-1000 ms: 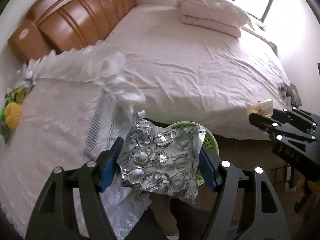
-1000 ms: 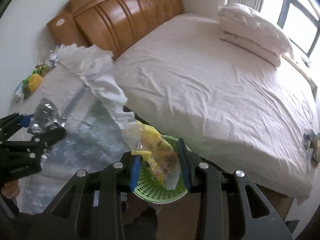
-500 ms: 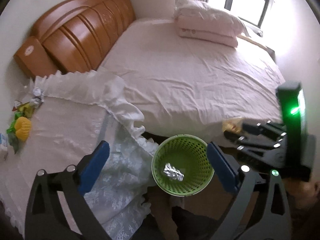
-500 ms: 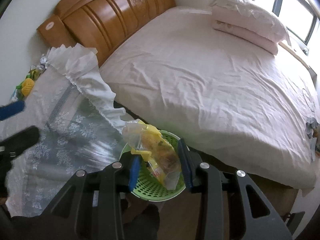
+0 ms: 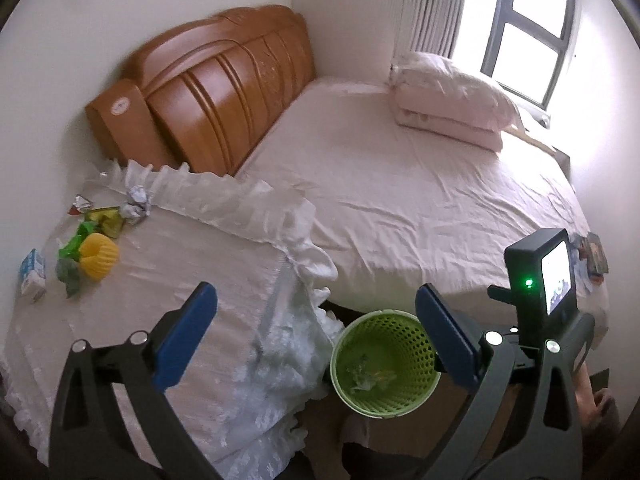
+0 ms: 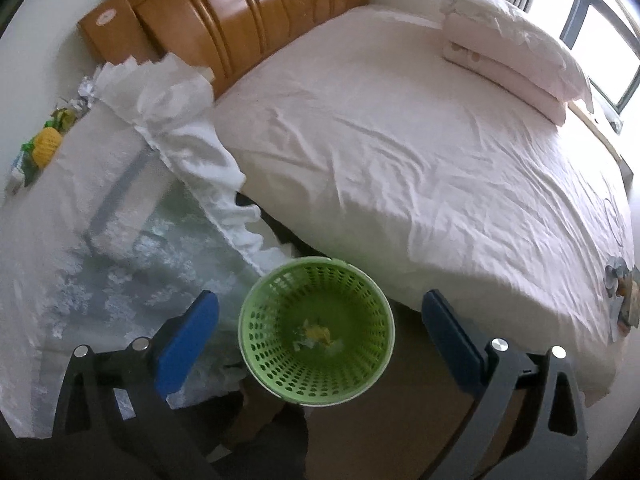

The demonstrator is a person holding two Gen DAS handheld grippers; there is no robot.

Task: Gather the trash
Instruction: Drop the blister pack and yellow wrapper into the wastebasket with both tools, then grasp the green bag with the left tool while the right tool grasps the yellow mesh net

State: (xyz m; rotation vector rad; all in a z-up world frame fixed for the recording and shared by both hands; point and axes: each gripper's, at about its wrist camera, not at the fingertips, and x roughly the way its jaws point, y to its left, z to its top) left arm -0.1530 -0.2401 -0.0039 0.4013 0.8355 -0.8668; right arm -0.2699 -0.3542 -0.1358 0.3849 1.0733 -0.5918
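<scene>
Where both fingers (image 6: 188, 344) gape: basket (image 6: 316, 332).

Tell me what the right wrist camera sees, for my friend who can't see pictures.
A green basket stands on the floor beside a bed, with yellow trash at its bottom. The right tool, jaws opening and empty, hangs above it. A lace-covered table stands to the left.
</scene>
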